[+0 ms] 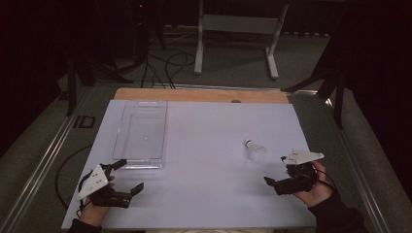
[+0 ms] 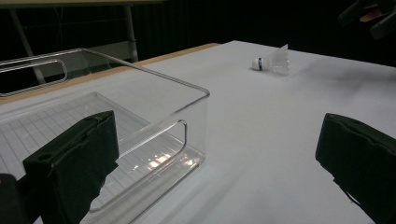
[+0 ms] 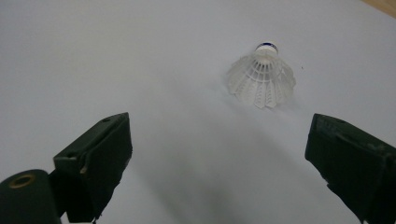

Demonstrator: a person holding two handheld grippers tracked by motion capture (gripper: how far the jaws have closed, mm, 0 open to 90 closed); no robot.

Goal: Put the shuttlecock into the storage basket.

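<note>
Two hand-held grippers hovered over the desk (image 1: 204, 145), one at each near corner, and both had their jaws spread wide apart with nothing between them.

At the near left corner, the left hand-held gripper (image 1: 128, 174) was held by a hand (image 1: 94, 211) coming in from the near edge. Its jaws pointed toward the middle of the desk, and one of them sat just beside the near end of a clear plastic box (image 1: 141, 133). That box lay along the left side of the desk, its long side running from the near part toward the far edge. In the left gripper view the box (image 2: 140, 121) stood close in front of the left jaw, with ribbed lines across its floor and a handle slot cut in its near wall.

Right of the middle lay a white shuttlecock (image 1: 254, 149) on its side, its cork tip pointing toward the far left. It was well apart from the box.

At the near right corner, the right hand-held gripper (image 1: 276, 171) was held near the shuttlecock without touching it. In the right gripper view the shuttlecock (image 3: 262, 79) lay ahead of the open jaws, nearer the right one.
</note>
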